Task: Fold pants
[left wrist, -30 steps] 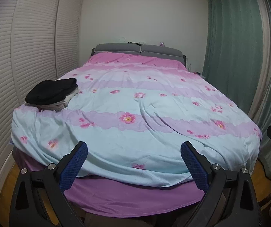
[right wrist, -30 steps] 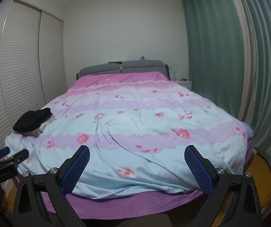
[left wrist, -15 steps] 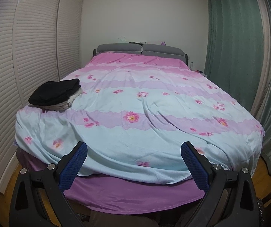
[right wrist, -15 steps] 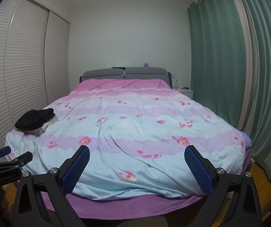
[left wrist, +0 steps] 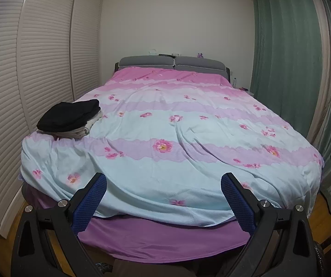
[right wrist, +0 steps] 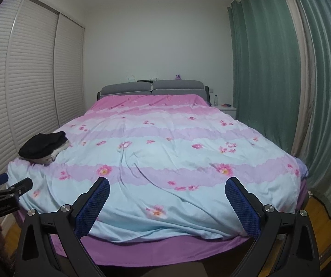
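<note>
Both the left gripper [left wrist: 163, 185] and right gripper [right wrist: 167, 190] have drawn back and risen from the bed [left wrist: 188, 138], jaws apart and empty, leaving the black folded pants [left wrist: 69, 115] stacked at its left edge, so folding looks finished.

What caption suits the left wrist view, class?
Open left gripper faces a floral-covered bed; folded dark clothes rest at its left edge.
</note>
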